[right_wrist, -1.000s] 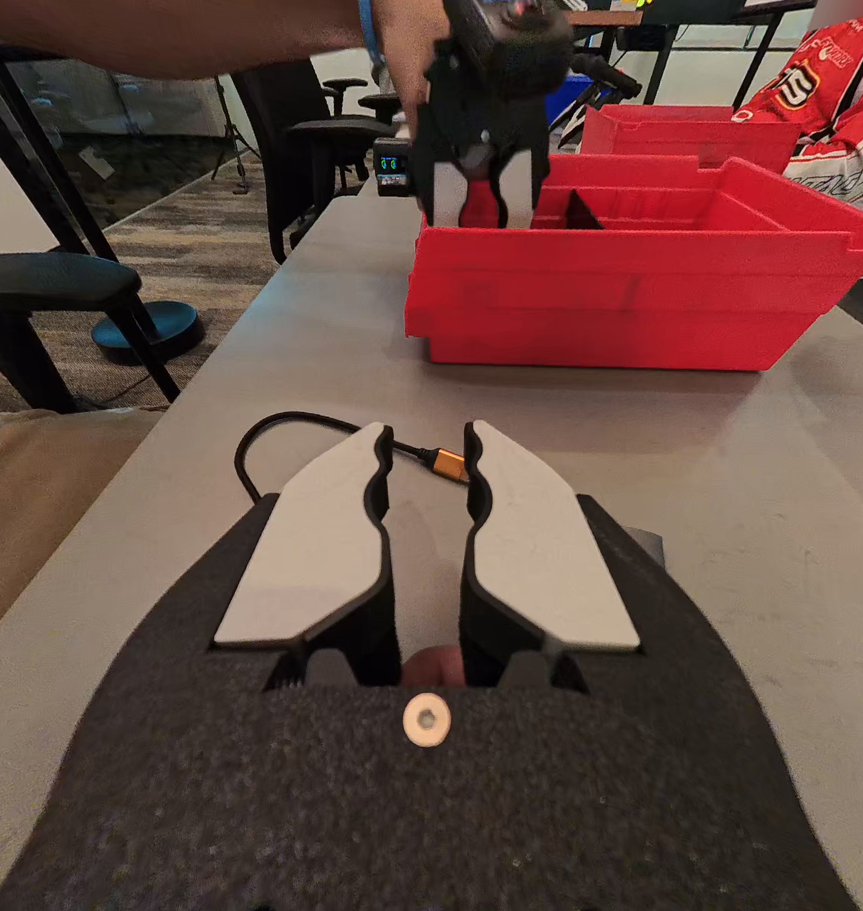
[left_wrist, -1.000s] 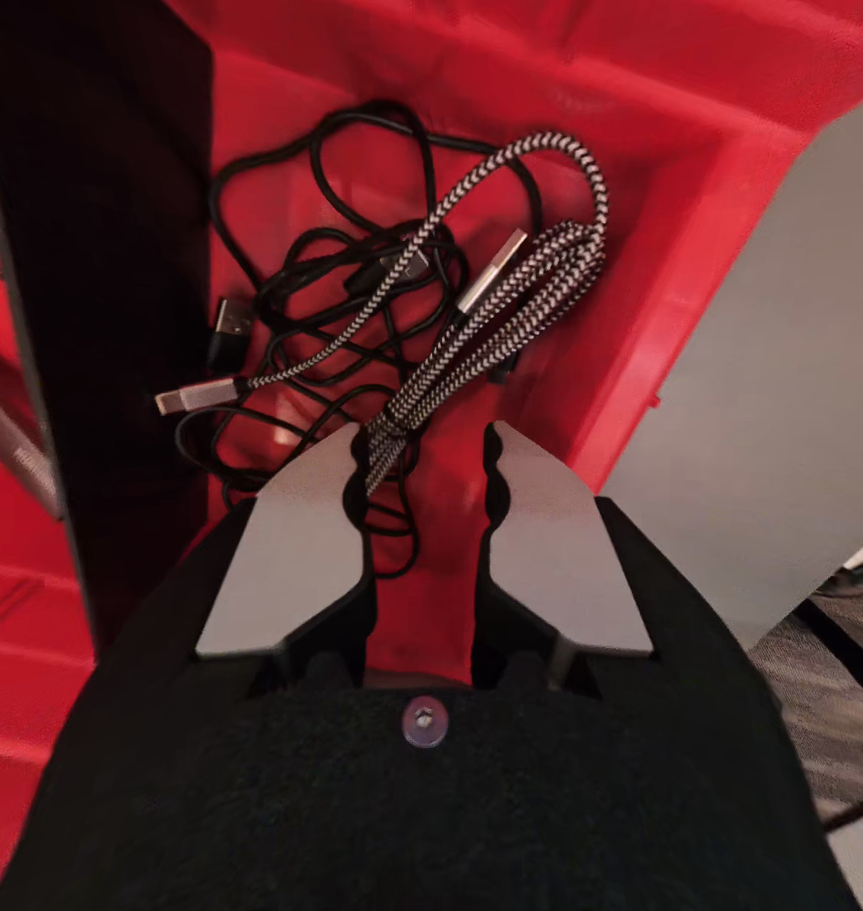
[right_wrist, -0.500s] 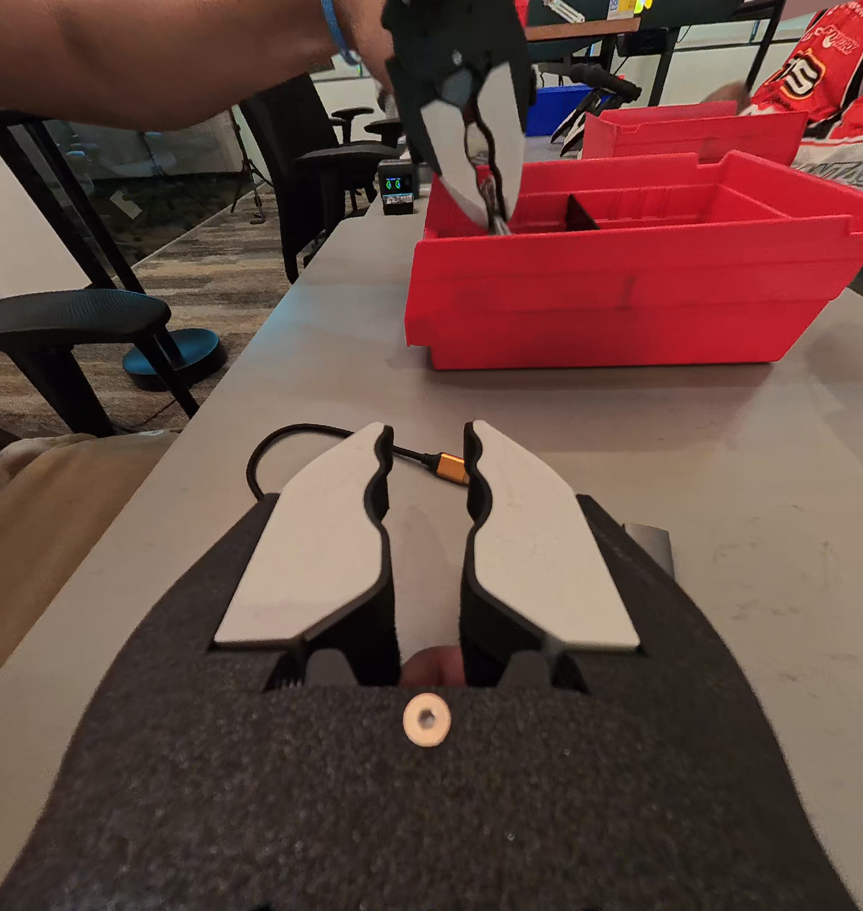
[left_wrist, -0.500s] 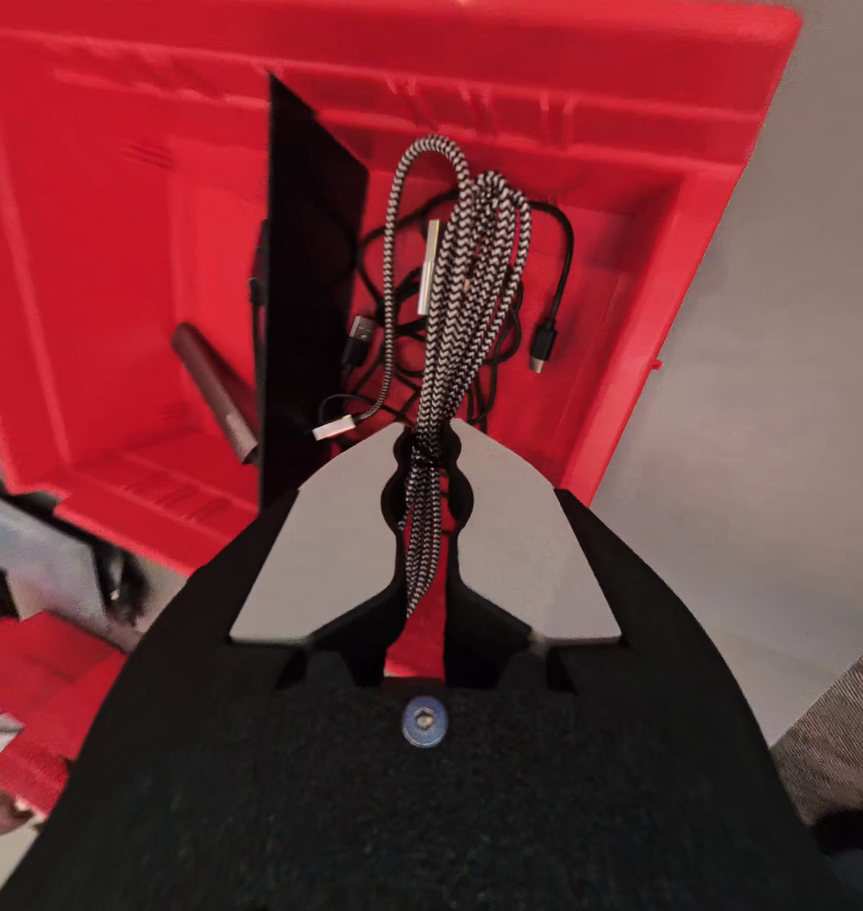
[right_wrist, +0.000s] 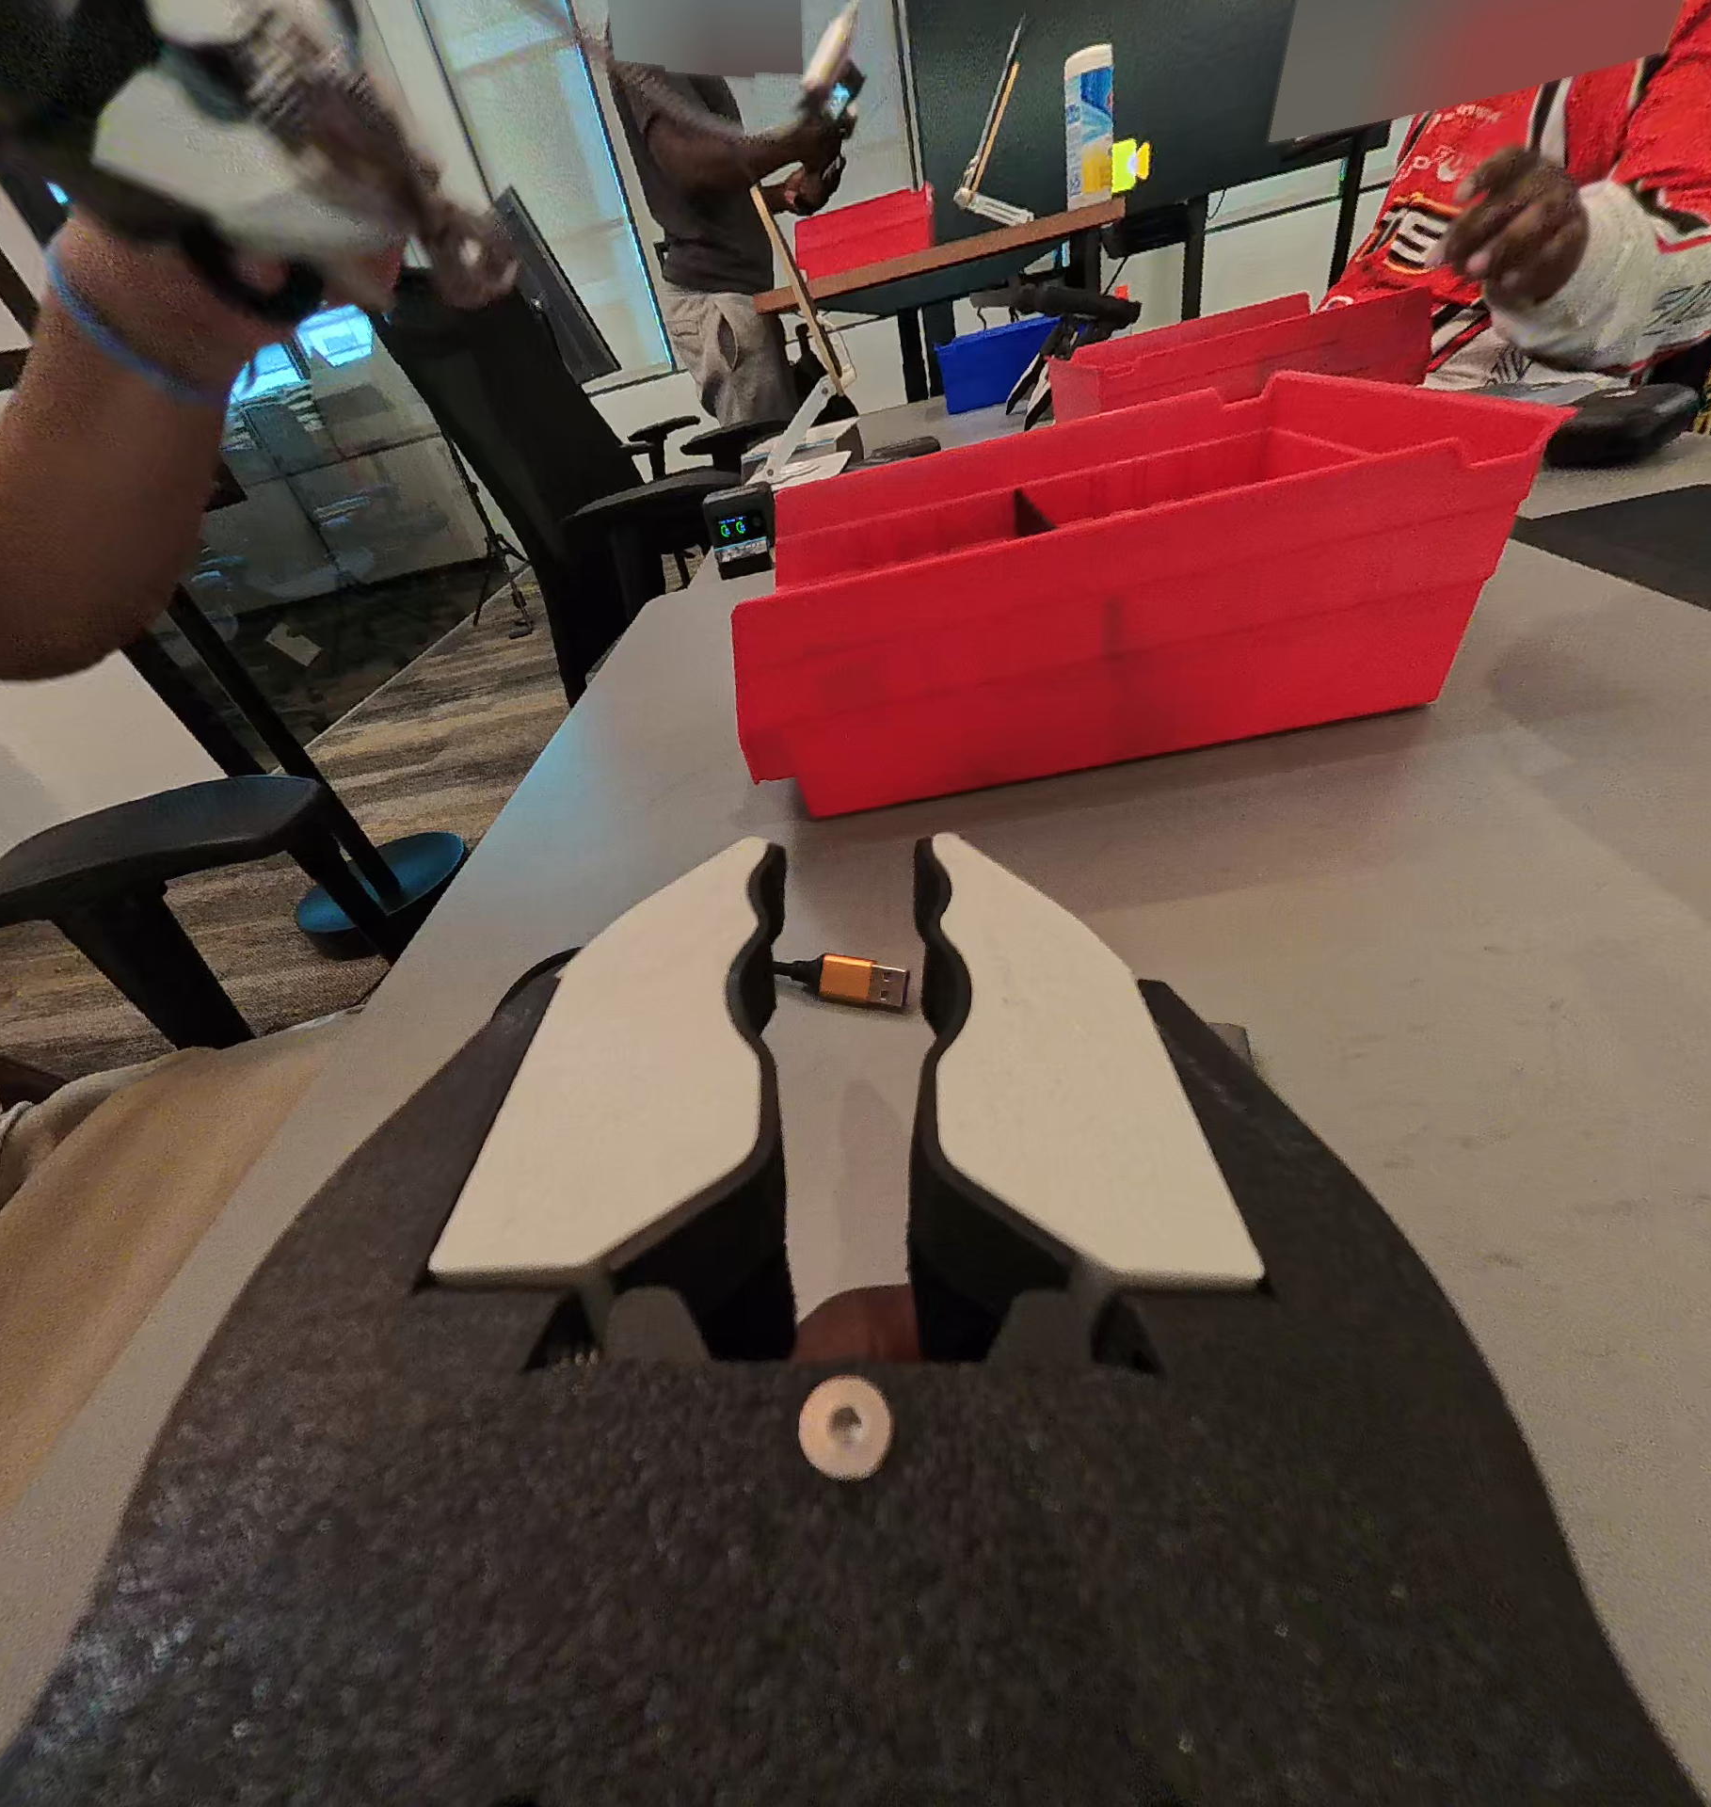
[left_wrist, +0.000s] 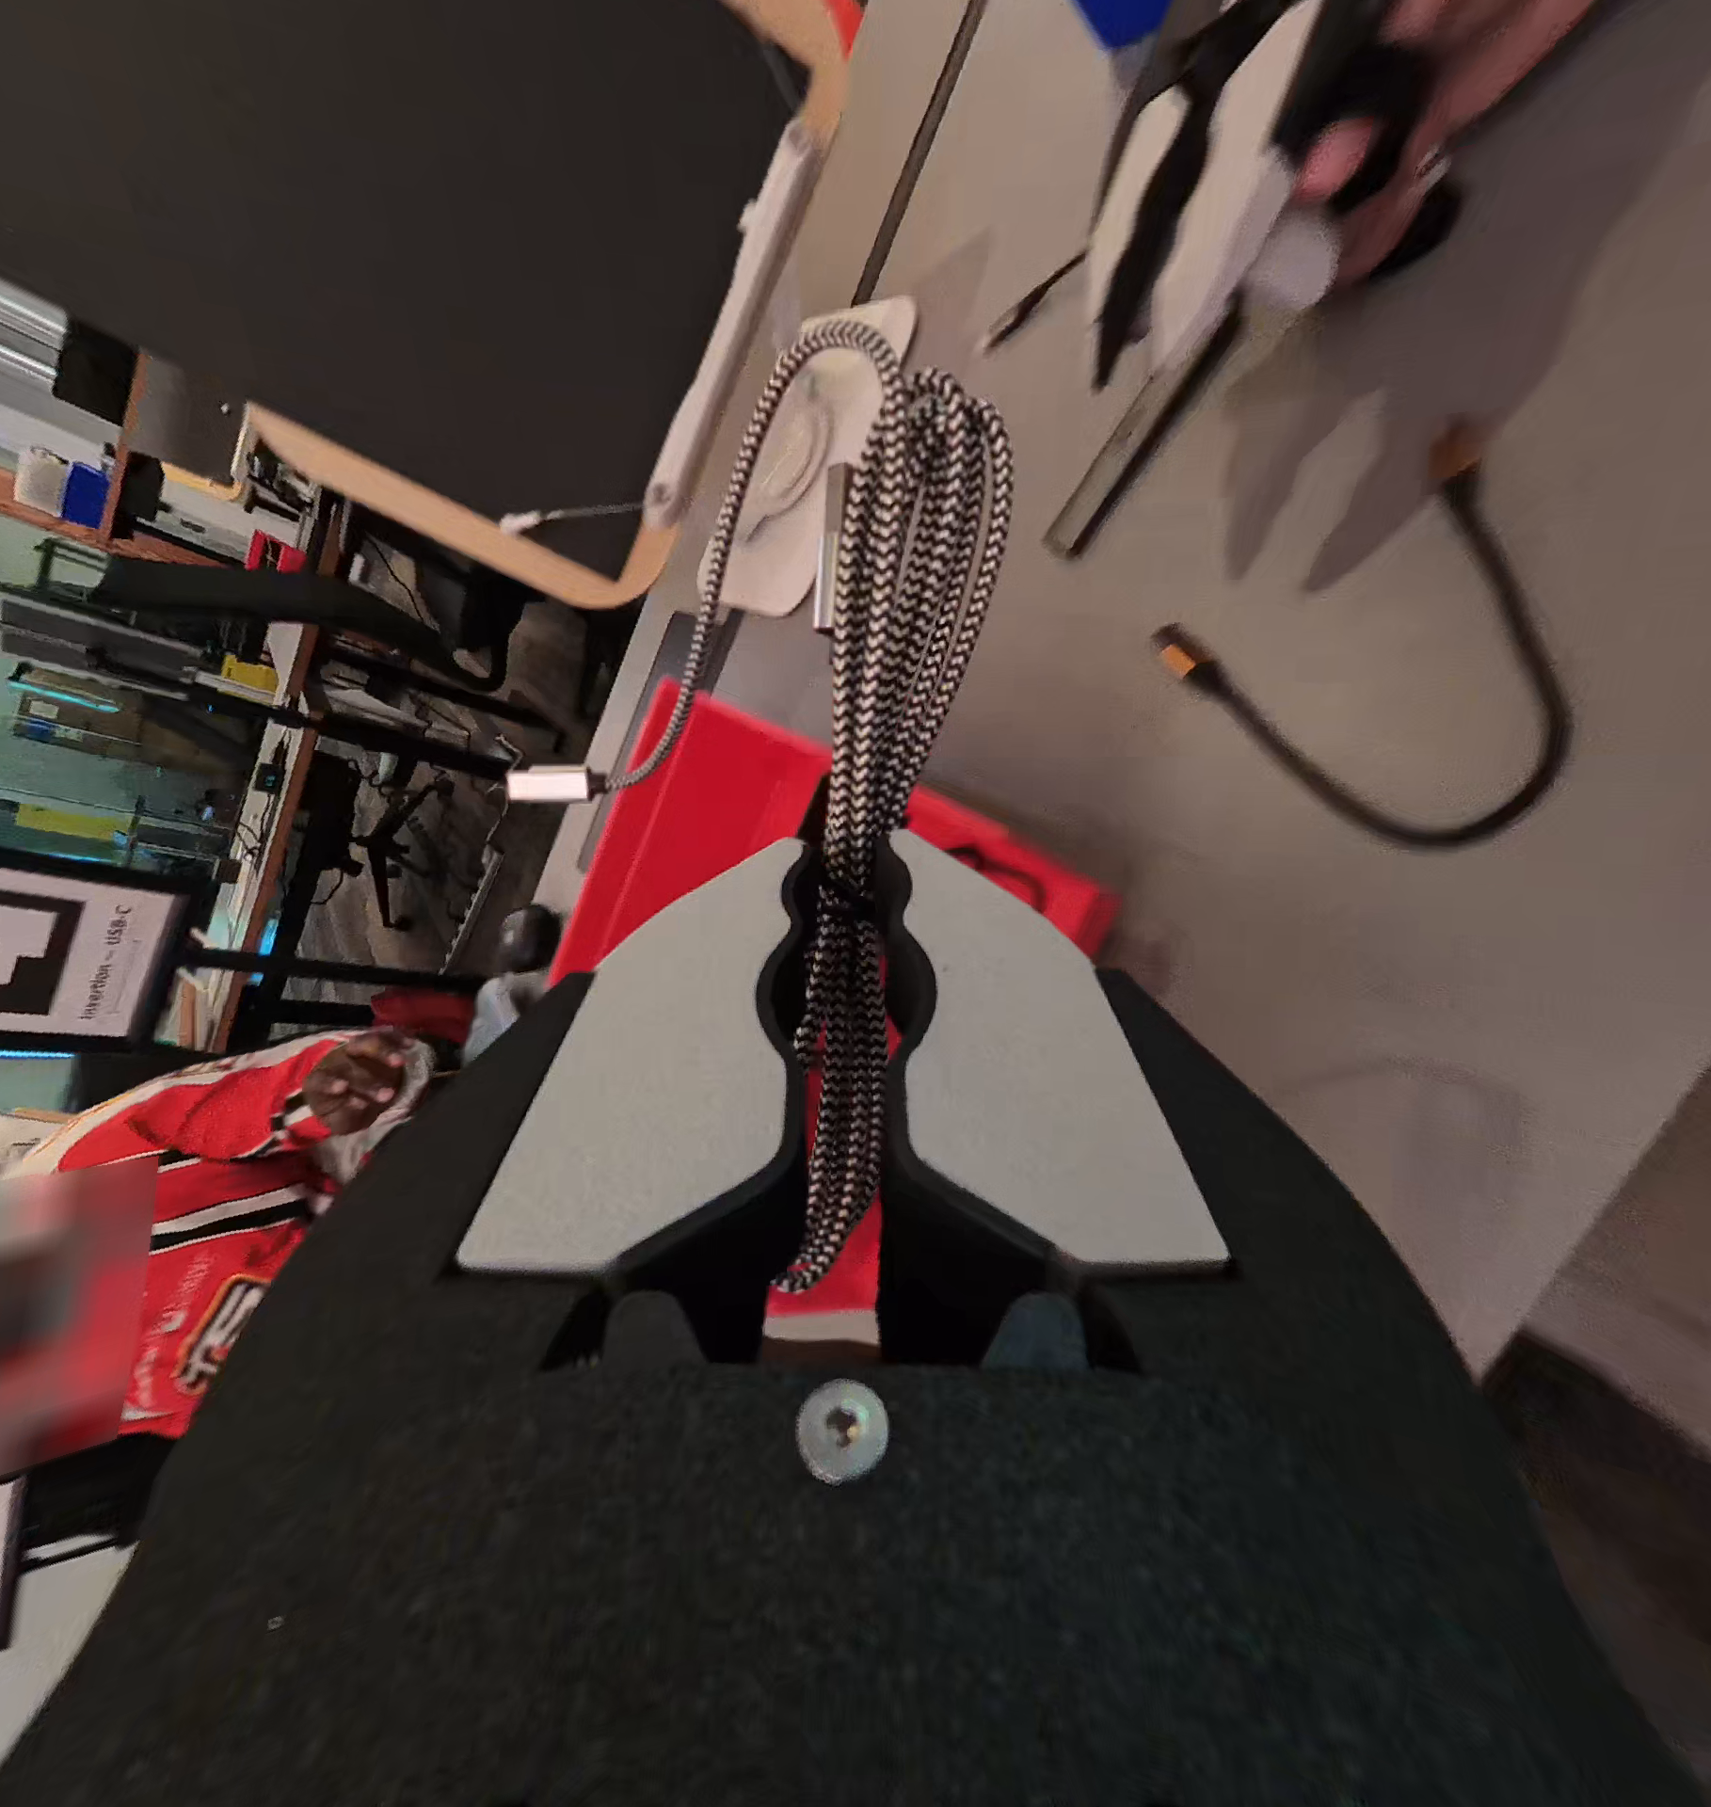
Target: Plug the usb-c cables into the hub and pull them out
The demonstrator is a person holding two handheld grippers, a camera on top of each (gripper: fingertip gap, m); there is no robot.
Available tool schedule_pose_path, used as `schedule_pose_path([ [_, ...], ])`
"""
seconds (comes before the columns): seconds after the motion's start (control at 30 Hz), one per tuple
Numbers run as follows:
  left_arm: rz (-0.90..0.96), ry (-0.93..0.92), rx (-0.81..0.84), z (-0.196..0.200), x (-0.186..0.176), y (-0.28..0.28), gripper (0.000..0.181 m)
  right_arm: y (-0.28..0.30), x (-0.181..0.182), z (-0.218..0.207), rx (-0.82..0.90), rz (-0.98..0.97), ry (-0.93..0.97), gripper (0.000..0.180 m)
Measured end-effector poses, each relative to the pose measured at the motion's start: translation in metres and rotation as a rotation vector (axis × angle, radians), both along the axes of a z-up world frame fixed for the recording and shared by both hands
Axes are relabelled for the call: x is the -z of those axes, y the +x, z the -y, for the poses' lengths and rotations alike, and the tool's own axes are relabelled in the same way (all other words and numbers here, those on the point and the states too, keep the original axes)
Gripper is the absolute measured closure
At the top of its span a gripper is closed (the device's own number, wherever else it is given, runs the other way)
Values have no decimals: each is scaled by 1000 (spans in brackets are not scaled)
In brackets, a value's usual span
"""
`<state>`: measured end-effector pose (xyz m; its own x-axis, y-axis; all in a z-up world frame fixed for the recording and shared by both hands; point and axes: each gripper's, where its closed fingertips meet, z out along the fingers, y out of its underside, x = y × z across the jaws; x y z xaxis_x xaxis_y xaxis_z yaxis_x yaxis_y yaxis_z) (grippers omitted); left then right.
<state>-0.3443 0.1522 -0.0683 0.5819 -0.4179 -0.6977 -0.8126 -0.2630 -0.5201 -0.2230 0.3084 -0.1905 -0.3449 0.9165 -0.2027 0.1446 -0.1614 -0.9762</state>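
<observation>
Braided cable (left_wrist: 891, 626) bunched, pinched mid-frame by left gripper (left_wrist: 844, 865), plugs dangling loose above bin (left_wrist: 724, 812). Right gripper (right_wrist: 847, 880) part open, holding nothing, orange plug (right_wrist: 856, 981) on table (right_wrist: 1419, 978) between fingers. Risk: loops slip or snag; hub not seen.

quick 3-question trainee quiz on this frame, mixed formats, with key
1. True or false: the left gripper has its jaws shut on the bundled black-and-white braided cable.
2. Multiple choice: the orange-shelled USB plug is (A) inside the red bin, (B) lying on the grey table between the jaws of the right gripper, (C) clamped in the left gripper.
3. Fill in: the right gripper's jaws are ____ and hold nothing.

Key: 1 true; 2 B; 3 open
</observation>
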Motion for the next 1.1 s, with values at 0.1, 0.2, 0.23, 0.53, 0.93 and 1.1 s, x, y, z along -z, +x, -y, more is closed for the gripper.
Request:
schedule_pose_path([
  [0.1, 55, 12, -13, 0, 46, 54, 171, 0, 0, 1, 2, 1, 13, 155],
  [0.2, 81, -77, -21, -11, 114, 92, 171, 0, 1, 2, 7, -2, 34, 155],
  [0.23, 78, -107, -25, -17, 136, 97, 171, 0, 1, 3, 6, -2, 38, 155],
  [0.53, 512, -300, 49, -5, 171, 112, 150, -1, 4, 12, -25, 16, 62, 155],
  [0.93, 440, -374, -623, -42, 121, -127, 151, 0, 2, 7, -28, 11, 5, 155],
  [1.1, 420, -615, -815, -71, 173, -170, 145, 0, 1, 10, -43, 10, -11, 155],
])
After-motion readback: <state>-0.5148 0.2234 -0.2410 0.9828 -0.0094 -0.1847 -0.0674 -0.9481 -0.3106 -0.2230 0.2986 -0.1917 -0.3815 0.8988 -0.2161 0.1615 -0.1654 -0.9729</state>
